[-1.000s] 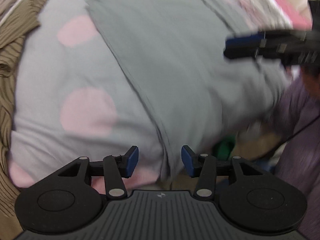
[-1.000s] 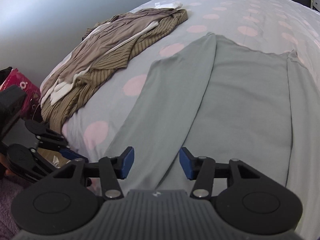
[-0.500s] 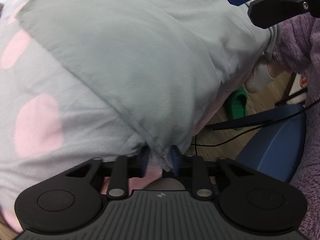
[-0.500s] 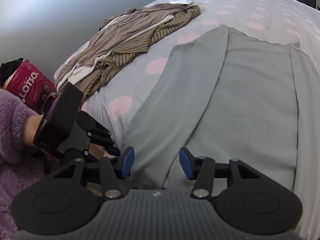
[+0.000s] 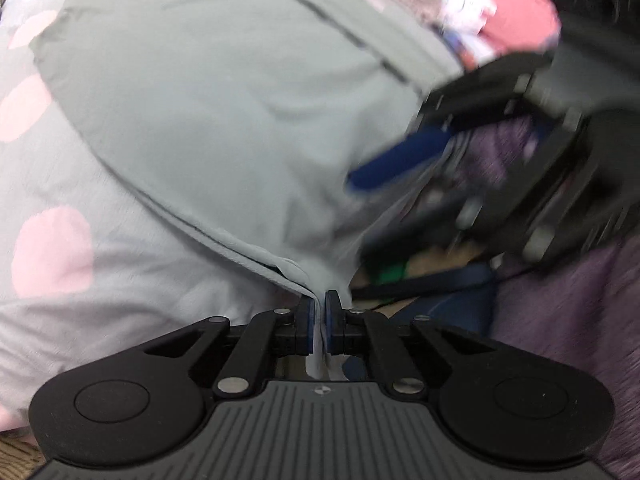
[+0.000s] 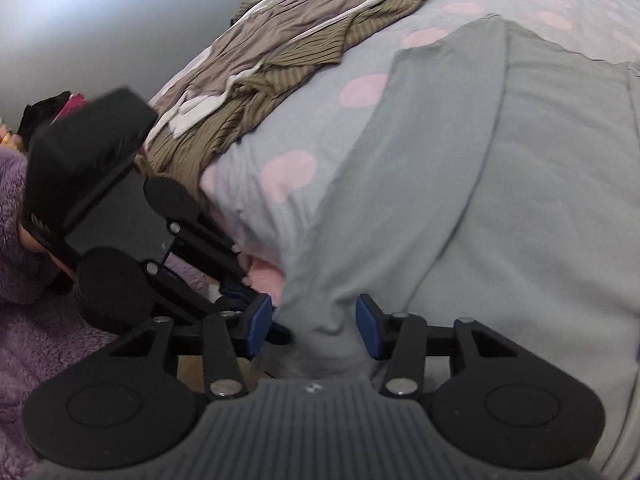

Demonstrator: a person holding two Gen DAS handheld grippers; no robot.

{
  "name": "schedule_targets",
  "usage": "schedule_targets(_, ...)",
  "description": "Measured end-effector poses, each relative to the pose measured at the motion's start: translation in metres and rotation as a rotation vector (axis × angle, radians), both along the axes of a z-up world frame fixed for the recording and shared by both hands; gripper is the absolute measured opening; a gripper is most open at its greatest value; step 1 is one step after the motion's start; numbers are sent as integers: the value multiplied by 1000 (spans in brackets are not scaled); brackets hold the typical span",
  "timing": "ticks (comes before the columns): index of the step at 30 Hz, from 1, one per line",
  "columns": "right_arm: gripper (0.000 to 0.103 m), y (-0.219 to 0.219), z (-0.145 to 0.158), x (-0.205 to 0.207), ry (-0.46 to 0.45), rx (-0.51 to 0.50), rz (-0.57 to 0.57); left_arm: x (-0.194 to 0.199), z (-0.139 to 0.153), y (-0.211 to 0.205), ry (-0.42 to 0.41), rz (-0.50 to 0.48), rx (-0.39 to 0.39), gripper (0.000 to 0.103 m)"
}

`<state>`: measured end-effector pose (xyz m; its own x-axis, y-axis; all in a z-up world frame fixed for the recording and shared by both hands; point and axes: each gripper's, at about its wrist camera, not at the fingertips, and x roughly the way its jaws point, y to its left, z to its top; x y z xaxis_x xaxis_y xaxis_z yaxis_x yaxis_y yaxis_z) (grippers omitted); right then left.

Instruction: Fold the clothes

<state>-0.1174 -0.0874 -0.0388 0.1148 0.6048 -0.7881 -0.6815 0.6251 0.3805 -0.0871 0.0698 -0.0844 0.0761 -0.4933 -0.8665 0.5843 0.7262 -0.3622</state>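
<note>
With the left tool [image 5: 317,312] clamped on the near hem of the grey garment [image 6: 500,184] lying on the bed [image 6: 304,128], and the right tool [image 6: 314,328] just closing astride its hem, any early lift risked dragging it askew.

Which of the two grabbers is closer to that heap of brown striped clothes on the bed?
Left. The left gripper sits just below the brown striped clothes; the right gripper is farther along the bed edge, over the grey garment.
</note>
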Motion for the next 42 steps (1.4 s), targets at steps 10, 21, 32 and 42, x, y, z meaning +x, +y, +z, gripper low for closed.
schedule_targets(10, 40, 8, -19, 16, 143, 43, -134, 3, 1, -14, -18, -45, 1, 3)
schedule_targets(21, 8, 16, -36, 26, 199, -28, -139, 0, 8, -9, -12, -83, -9, 3)
schedule_targets(32, 7, -4, -29, 35, 200, 7, -179, 62, 58, 44, -39, 117, -87, 42)
schedule_targets(42, 7, -4, -25, 34, 181, 24, -112, 156, 16, 100, -65, 596, -135, 45)
